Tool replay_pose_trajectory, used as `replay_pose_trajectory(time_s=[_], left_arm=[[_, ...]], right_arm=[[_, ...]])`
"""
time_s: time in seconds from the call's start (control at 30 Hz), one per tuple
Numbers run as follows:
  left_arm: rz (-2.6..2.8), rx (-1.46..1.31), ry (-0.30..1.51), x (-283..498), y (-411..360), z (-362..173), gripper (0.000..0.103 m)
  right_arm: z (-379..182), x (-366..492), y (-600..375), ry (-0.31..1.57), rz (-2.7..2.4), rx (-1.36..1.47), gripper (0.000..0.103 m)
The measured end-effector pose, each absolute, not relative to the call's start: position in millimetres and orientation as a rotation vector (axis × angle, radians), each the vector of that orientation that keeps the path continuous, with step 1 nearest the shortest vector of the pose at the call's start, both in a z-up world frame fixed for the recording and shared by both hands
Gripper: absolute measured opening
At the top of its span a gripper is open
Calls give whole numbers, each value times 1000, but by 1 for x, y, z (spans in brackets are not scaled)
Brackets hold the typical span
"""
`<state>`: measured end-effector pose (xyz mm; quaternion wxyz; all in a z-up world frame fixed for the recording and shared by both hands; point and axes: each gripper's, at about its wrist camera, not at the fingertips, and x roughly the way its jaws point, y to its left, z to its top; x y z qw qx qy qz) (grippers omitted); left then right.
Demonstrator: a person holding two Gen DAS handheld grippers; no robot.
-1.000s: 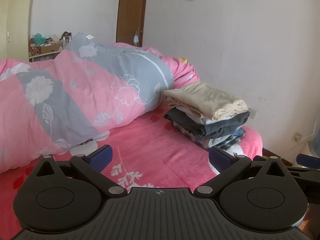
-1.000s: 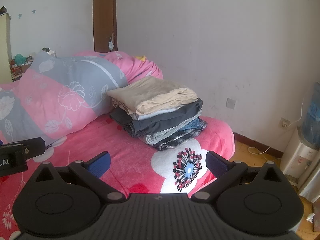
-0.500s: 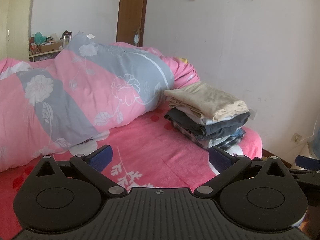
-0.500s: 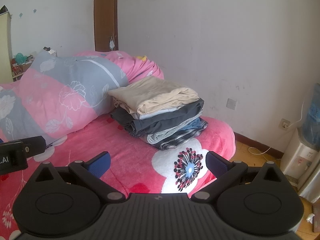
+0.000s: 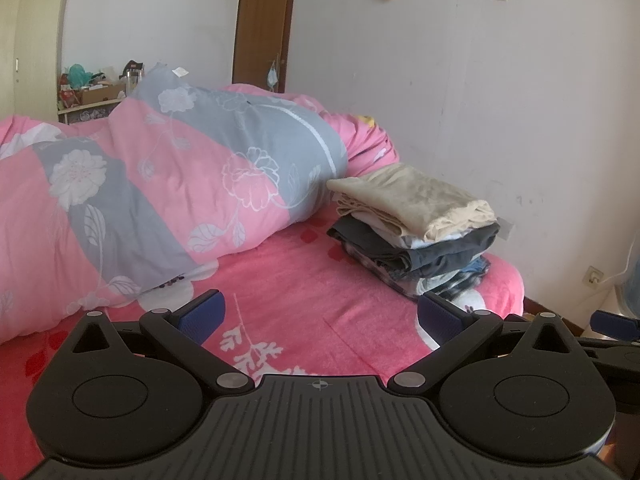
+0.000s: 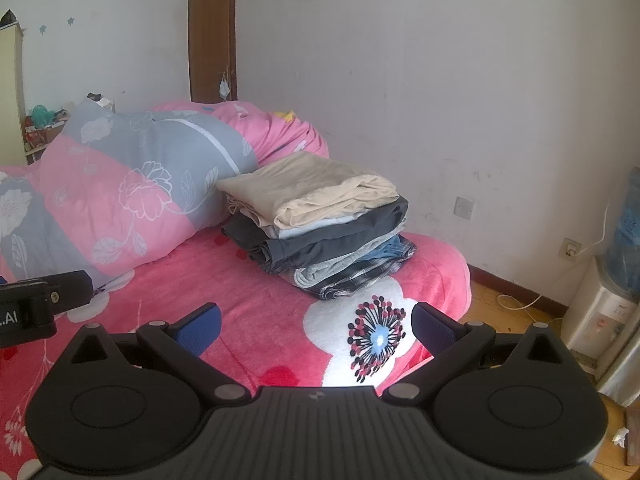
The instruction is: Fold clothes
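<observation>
Big pink-and-grey floral duvet (image 5: 160, 200) bunched up at left, brown door (image 6: 212, 32) upper middle, water dispenser (image 6: 612, 280) far right.

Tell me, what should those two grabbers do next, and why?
Probably turn away to look for another garment: both the left gripper and right gripper are open and empty, the stack of folded clothes looks finished, and no loose clothing shows on the bed.

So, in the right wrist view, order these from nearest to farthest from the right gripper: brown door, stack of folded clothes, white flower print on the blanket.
1. White flower print, between the right gripper's open fingers.
2. Stack of folded clothes, centre.
3. Brown door, far wall, upper left.
</observation>
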<state>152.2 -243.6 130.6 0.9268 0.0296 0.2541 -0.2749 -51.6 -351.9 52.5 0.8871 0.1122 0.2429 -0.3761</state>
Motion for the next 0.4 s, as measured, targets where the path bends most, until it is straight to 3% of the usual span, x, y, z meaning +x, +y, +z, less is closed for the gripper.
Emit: replay_pose_trajectory(time_s=[0.4], left_arm=[[-563,60,519,151,-245,132,103]], right_arm=[[53,-52,-353,505,-780,235,103]])
